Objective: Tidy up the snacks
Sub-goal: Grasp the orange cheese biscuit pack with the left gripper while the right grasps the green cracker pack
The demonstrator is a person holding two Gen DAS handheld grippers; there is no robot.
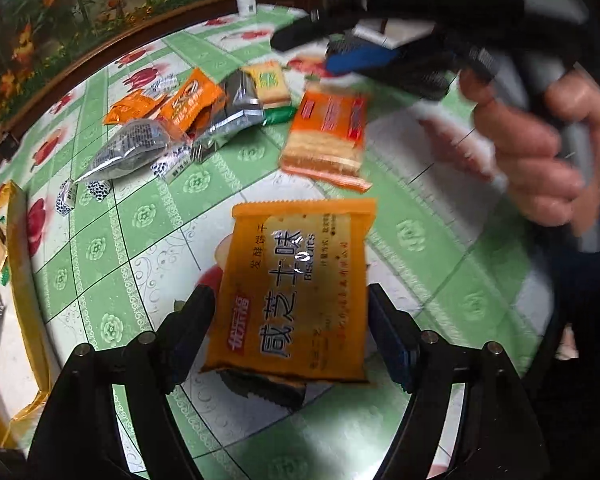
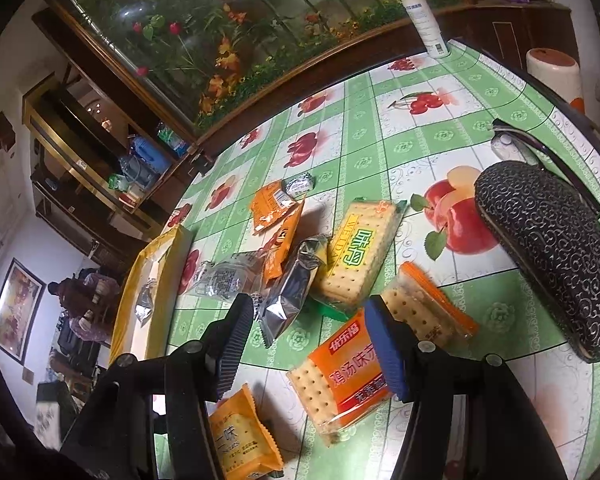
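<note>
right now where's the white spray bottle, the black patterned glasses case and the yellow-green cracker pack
white spray bottle (image 2: 426, 20), right wrist view, on its upright body.
black patterned glasses case (image 2: 552, 252), right wrist view, on its embossed top.
yellow-green cracker pack (image 2: 356, 254), right wrist view, on the printed front label.

"Biscuits" on orange pkt (image 1: 296, 292); "WELLDA" on cracker pkt (image 2: 356, 256).

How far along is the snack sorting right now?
Barely started: one silver foil packet lies in the yellow-rimmed tray. In hand: the left gripper has open jaws around an orange biscuit packet. The right gripper is open and empty. Left: the mixed snack pile on the table.
</note>
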